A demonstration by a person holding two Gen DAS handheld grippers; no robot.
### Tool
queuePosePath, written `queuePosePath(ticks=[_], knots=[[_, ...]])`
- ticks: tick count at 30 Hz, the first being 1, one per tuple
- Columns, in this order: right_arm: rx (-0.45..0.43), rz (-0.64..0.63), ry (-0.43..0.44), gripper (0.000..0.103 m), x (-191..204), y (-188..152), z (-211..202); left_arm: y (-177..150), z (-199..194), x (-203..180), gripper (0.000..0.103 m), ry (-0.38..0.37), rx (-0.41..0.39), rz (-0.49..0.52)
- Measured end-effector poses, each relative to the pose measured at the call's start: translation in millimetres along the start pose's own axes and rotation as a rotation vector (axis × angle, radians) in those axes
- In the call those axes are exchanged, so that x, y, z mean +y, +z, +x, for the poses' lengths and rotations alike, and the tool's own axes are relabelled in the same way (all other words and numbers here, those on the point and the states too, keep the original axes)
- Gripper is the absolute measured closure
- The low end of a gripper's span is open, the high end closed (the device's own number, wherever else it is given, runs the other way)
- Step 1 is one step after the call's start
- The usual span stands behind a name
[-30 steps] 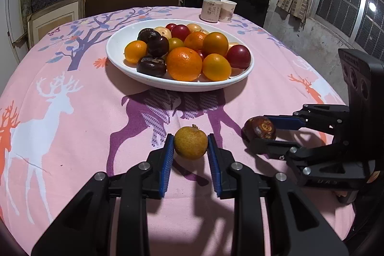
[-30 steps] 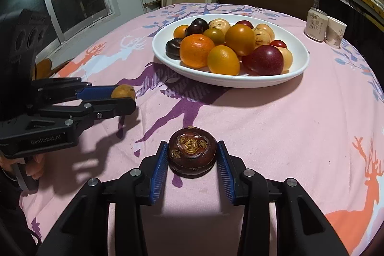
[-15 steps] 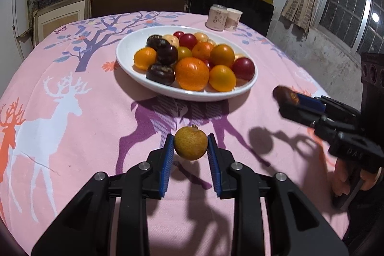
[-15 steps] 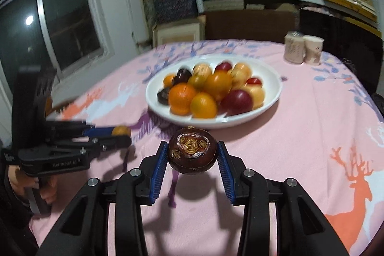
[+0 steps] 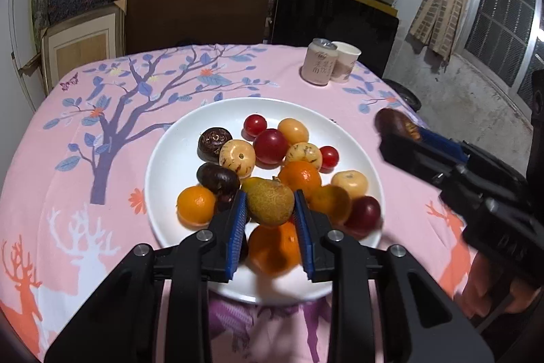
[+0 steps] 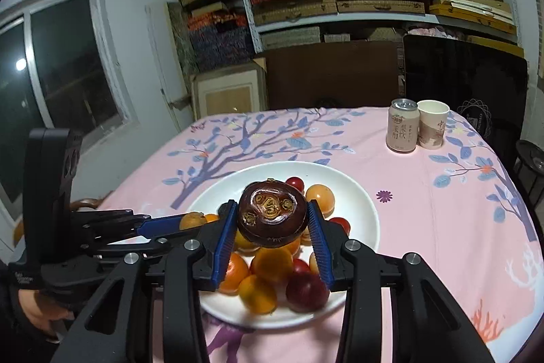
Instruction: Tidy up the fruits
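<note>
My left gripper (image 5: 270,206) is shut on a small yellow-brown fruit (image 5: 270,204) and hangs over the near side of the white plate (image 5: 163,165), which holds several oranges, red plums and dark fruits. My right gripper (image 6: 272,220) is shut on a dark brown round fruit (image 6: 272,215), held above the same plate (image 6: 360,203). In the left wrist view the right gripper (image 5: 396,128) enters from the right with the dark brown fruit (image 5: 394,125) at its tip. In the right wrist view the left gripper (image 6: 192,221) comes in from the left, holding the yellow-brown fruit (image 6: 192,220).
A drink can (image 5: 319,62) and a paper cup (image 5: 345,60) stand at the far right of the pink patterned tablecloth (image 5: 102,125). Shelves of boxes, a dark board and a framed panel rise behind the table. A person's hand (image 6: 37,308) holds the left gripper.
Both grippers have lifted their fruits off the tablecloth and carried them forward. They now hang over the plate instead of in front of it.
</note>
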State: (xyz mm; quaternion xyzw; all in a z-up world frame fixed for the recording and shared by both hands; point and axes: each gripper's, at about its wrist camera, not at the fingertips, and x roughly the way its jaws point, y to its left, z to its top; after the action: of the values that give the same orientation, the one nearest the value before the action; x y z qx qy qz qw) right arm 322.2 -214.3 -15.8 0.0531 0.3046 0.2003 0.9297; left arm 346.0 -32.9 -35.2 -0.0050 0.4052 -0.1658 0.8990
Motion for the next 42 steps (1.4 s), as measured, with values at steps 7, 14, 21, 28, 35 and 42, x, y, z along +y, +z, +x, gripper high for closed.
queuePosePath(ticks=[7,14,21,28,35,42], knots=[[-0.015,-0.026,-0.032,0.041,-1.4,-5.5,23.3,-2.2,23.5,2.6,0.046,0.041,0.010,0.010],[-0.022,0.047,0.050,0.039,-8.9,-26.5,-23.7,-32.0,-20.7,6.9,0.009,0.169,-0.074,0.048],[0.020,0.067,0.100,0.028,11.0,-96.1,-89.9,-105.9,-68.1,11.4,0.005,0.225,-0.045,0.017],[-0.048,0.056,0.019,0.009,42.1,-148.7,-153.6,-153.6,-140.6,-9.4,0.005,0.310,-0.120,-0.023],[-0.084,0.090,-0.107,0.004,46.2,-157.8,-195.7,-179.6,-186.8,-37.7,0.005,0.307,-0.194,-0.026],[-0.093,0.102,-0.119,0.004,46.4,-163.2,-212.3,-195.5,-209.5,-53.8,0.005,0.320,-0.218,-0.019]])
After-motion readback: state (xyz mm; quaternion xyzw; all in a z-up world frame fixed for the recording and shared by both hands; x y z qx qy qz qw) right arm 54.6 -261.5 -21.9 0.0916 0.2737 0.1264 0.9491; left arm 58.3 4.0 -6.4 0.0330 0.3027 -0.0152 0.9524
